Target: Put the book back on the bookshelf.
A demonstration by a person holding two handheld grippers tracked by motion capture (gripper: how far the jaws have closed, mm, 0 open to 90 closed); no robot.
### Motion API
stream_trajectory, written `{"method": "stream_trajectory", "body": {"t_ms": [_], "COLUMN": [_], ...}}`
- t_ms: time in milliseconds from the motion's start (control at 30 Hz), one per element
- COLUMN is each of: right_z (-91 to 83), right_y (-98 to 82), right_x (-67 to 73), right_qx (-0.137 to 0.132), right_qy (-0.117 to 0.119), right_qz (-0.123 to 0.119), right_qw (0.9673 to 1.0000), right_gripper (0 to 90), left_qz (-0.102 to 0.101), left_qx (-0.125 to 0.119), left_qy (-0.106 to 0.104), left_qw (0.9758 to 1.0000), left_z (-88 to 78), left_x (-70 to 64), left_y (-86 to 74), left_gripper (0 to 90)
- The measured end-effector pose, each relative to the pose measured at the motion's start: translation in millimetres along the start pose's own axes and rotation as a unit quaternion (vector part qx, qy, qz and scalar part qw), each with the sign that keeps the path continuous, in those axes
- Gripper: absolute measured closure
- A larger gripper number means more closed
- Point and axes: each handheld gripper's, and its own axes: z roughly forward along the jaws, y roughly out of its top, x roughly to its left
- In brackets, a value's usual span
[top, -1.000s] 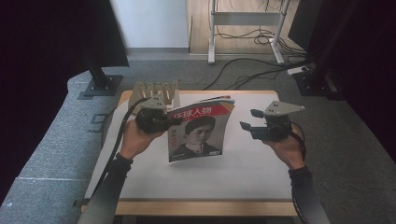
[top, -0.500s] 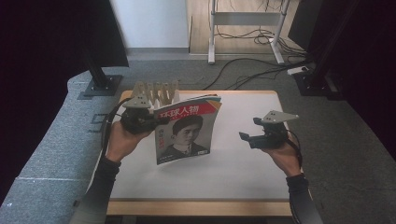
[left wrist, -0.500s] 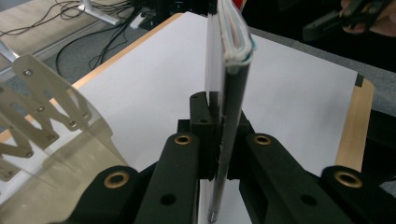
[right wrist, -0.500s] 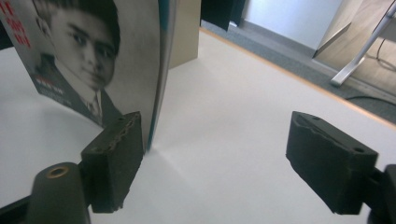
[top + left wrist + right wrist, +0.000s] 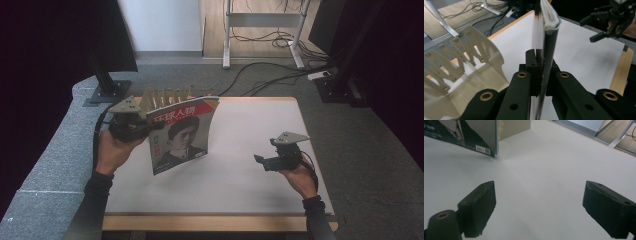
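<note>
Moved since earlier: magazine [image 5: 181,135] had been carried left toward the wooden rack [image 5: 162,96]; right gripper [image 5: 265,161] had sunk, jaws just opening, nothing between them.
High view: left gripper [image 5: 145,129] held the magazine upright above the table [image 5: 250,125].
Left gripper view: jaws clenched on the magazine's edge [image 5: 547,50], rack [image 5: 461,57] beside.
Right gripper view: jaws spread, empty.
Progress: lifted; slotting into the rack likely remained.

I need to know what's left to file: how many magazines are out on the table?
1: a magazine, upright in the left gripper, beside the slotted rack. Others may be hidden behind it.
</note>
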Motion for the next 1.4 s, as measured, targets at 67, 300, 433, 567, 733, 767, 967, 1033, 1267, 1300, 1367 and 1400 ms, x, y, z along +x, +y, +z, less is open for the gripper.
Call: {"method": "stream_trajectory", "body": {"t_ms": [67,300,433,567,733,767,967,1033,1267,1300,1367,1400], "right_z": [3.3,13.0,19.4,26.1,31.2,31.6,35.3,37.1,41.3,41.7,41.9,42.2], "right_y": [-5.0,-21.8,-32.9,-44.5,-56.5,-58.8,-74.0,-78.8,-86.2,-86.2,-86.2,-86.2], "right_x": [1.6,7.8,10.4,13.3,15.3,15.4,16.9,18.3,19.7,19.4,19.4,19.4], "right_qx": [0.004,0.019,0.028,0.037,0.044,0.043,0.043,0.046,0.051,0.053,0.055,0.056], "right_qy": [-0.001,-0.002,-0.001,0.003,0.001,0.000,0.001,0.001,0.001,0.002,0.002,0.003], "right_qz": [0.002,0.002,0.009,0.011,0.019,0.020,0.036,0.039,0.041,0.042,0.040,0.039], "right_qw": [1.0000,0.9998,0.9996,0.9992,0.9989,0.9989,0.9984,0.9982,0.9979,0.9977,0.9977,0.9977], "right_gripper": [7.9,1.5,0.0,0.0,0.0,0.0,0.0,0.0,0.0,0.0,0.0,0.0], "left_qz": [-0.005,-0.022,-0.033,-0.044,-0.052,-0.054,-0.072,-0.076,-0.096,-0.098,-0.105,-0.108], "left_qx": [-0.001,-0.004,-0.008,-0.010,-0.009,-0.008,-0.010,-0.011,-0.009,-0.009,-0.011,-0.013], "left_qy": [0.005,0.029,0.045,0.057,0.074,0.077,0.100,0.107,0.139,0.141,0.148,0.151], "left_qw": [1.0000,0.9993,0.9984,0.9974,0.9959,0.9956,0.9924,0.9913,0.9856,0.9851,0.9833,0.9825], "left_z": [-5.8,-25.0,-35.8,-44.8,-53.9,-56.1,-69.9,-72.9,-75.2,-74.6,-71.9,-69.9], "left_x": [2.3,12.3,19.0,25.1,31.2,32.5,42.7,45.8,59.6,61.1,65.1,67.5], "left_y": [-1.5,-7.3,-12.1,-16.6,-20.3,-21.1,-27.4,-29.0,-34.7,-35.0,-35.5,-35.5], "left_gripper": [87.1,87.1,87.1,87.1,87.1,87.2,87.1,87.1,87.1,87.1,87.1,87.1]}}
